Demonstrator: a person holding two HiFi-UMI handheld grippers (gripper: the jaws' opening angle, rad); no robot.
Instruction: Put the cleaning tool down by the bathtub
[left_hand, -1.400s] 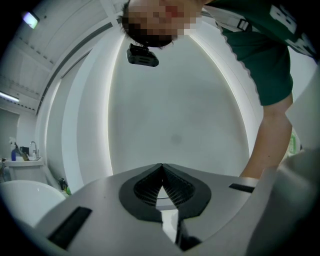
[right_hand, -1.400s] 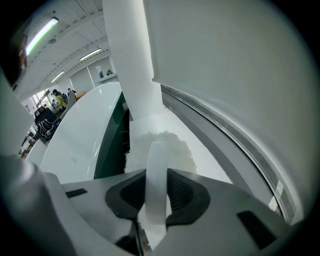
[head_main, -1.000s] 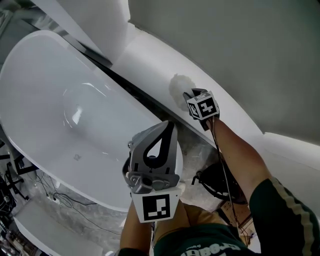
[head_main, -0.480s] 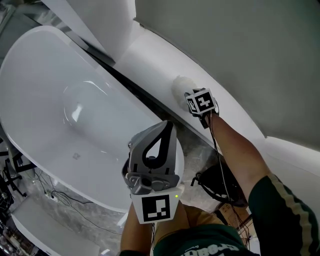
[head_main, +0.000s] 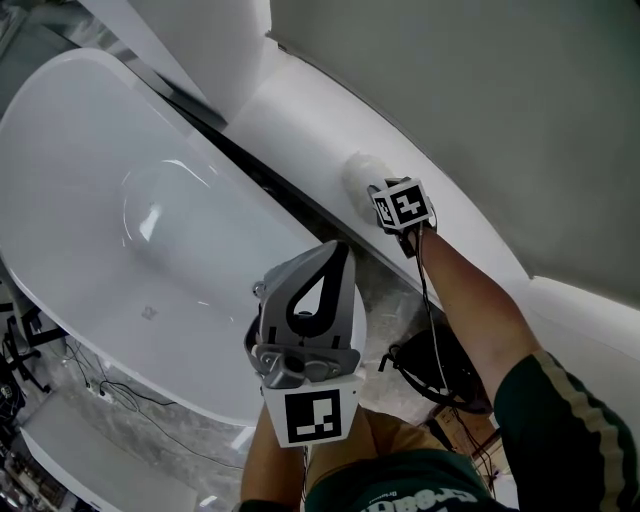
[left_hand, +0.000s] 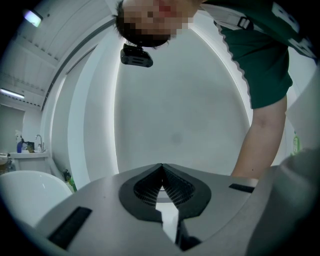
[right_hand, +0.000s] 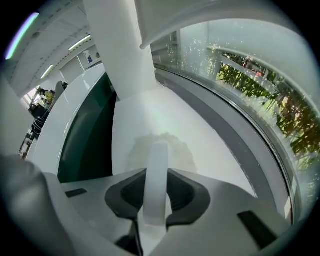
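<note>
Clenched in the right gripper (right_hand: 156, 174): white handle of the cleaning tool (right_hand: 156, 150), fluffy head on the white ledge (head_main: 290, 120), just past the dark gap (head_main: 250, 165) along the bathtub (head_main: 100, 200) rim. Bare ledge open toward eleven o'clock. At six o'clock, left gripper (left_hand: 161, 169) pinched shut, empty.

Head view first: the right tool (right_hand: 156, 187) has its jaws tucked behind its own marker cube (head_main: 403, 207), so only a pale, fuzzy edge of the scrubber (head_main: 357, 177) peeks out past it. The bathtub (head_main: 120, 220) runs off the left edge. A dark bundle (head_main: 441, 372) on the floor sits half under the forearm (head_main: 470, 300), possibly cables, hard to call. In the left gripper view, the bottles (left_hand: 20, 146) at far left are too small to make out.
</note>
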